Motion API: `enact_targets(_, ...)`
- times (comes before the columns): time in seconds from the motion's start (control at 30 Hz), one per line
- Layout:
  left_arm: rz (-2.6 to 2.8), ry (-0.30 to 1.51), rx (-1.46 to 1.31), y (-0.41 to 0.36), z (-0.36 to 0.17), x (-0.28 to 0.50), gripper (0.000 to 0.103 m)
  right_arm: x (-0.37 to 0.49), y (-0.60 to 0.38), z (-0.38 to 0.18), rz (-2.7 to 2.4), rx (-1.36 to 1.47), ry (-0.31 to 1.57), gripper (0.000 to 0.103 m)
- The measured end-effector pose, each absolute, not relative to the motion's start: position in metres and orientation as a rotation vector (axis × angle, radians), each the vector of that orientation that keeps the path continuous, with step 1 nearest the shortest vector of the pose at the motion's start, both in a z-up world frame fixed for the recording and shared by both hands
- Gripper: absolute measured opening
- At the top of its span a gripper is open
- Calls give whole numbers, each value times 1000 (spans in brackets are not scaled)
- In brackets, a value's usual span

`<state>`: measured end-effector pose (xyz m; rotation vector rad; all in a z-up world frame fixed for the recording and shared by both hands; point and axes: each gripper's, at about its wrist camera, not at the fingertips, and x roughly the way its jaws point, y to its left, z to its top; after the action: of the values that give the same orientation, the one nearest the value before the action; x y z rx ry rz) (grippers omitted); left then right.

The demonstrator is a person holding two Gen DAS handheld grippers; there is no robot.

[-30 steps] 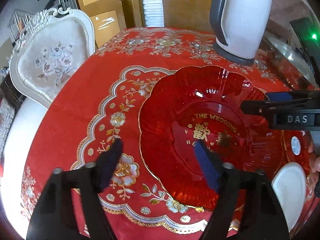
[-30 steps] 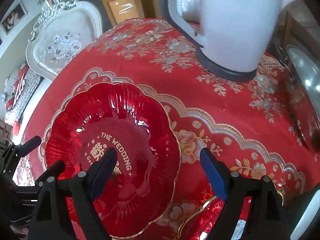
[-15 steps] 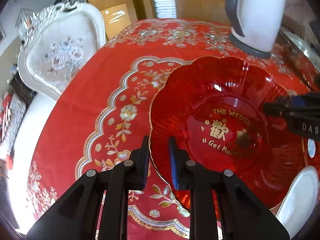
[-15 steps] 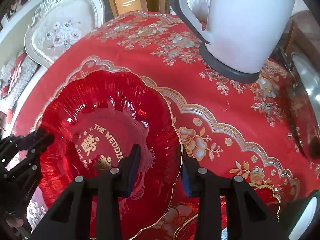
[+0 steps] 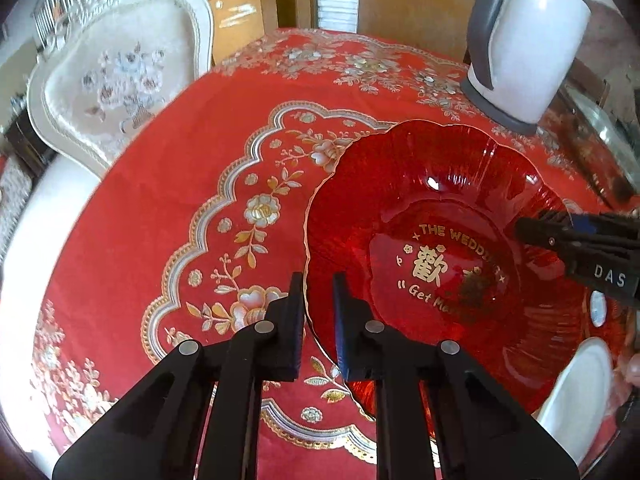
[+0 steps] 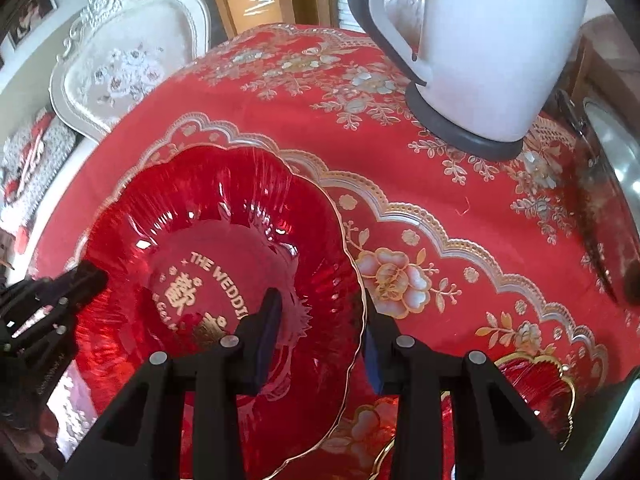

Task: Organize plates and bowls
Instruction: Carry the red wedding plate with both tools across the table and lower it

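Both grippers on the big red glass plate (image 5: 440,248), opposite sides of its scalloped gold rim. Left gripper (image 5: 318,284): jaws narrowed to a small gap with the plate's left rim running between them; pads look to be pinching the rim, though the contact itself is hard to confirm from the left wrist view. Right gripper (image 6: 320,312): jaws straddle the plate's right rim, one finger inside over the bowl of the plate, the other outside behind the edge; closed down on the rim. Each gripper shows in the other's camera at the far side of the plate: right one at (image 5: 576,240), left one at (image 6: 52,296). Plate sits over the red floral tablecloth (image 5: 180,184), gold "THE WEDDING" lettering facing up; can't tell if it's resting on the cloth or lifted. White electric kettle (image 6: 480,52) stands upright behind the plate, apart from it. A second, smaller red dish with gold rim (image 6: 536,384) is near the right gripper's side, partly hidden. White plate edge (image 5: 576,392) at lower right of the left view, partly under the red plate's edge. White upholstered chair (image 5: 116,76) at the table's far left.
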<state>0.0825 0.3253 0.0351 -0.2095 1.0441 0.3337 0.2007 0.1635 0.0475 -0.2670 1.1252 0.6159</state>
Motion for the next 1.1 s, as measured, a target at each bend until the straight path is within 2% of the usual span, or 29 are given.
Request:
enact_targets(0.53,351,1003,-252,352,73,19,11,153,183,77,692,-282,1092,37)
enact_targets(0.87,367,957,-258,353,95,-66,10,80,186,100,760,-319,1045,37)
enact_targets(1.1,370,953,-273,349,90,-117,10,20,182,94,804,-356,1043,40)
